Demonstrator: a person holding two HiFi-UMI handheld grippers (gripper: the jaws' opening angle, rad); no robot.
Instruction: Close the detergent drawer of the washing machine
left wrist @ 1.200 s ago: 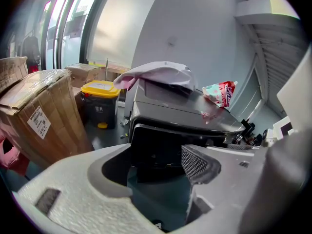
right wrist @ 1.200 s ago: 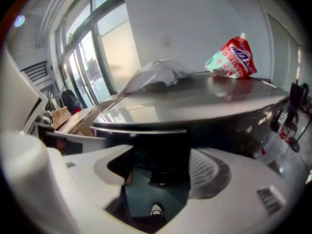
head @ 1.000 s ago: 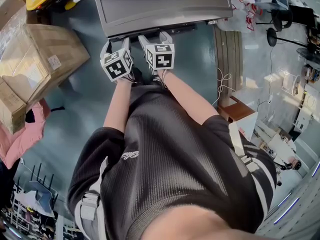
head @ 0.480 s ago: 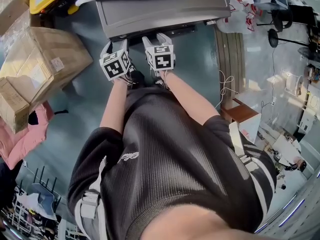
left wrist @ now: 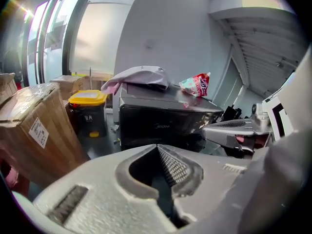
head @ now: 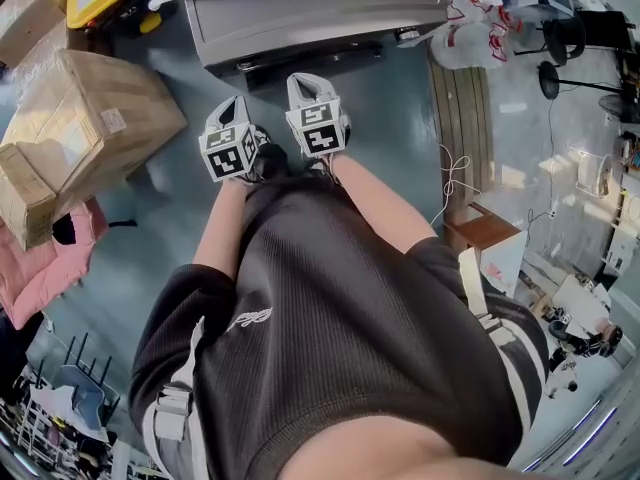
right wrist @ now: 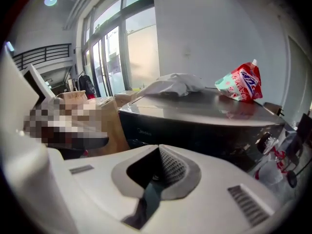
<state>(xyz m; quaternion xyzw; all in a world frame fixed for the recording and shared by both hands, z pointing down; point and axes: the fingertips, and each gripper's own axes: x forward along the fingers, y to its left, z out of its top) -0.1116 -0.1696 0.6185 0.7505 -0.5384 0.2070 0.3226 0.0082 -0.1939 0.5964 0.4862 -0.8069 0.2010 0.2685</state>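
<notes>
Just changed: both sets of jaws have just been closing and are now clenched on nothing. Your left gripper (left wrist: 157, 147) and right gripper (right wrist: 158, 149) have drawn back from the front of the dark grey, steel-topped washing machine (head: 310, 13), where they pressed a second ago.
Detergent drawer: it sits somewhere in the machine's front. Nothing juts out there in any view, so it looks pushed home, though its outline is too small to pick out.
Meaning: the task seems done.
Edges: the machine's front lip lies ahead of both jaws, no longer touching.
Open room: bare blue-grey floor (head: 400, 128) in front of the machine. The brown cardboard box (head: 85, 118) stands left of the machine, near your left gripper.
</notes>
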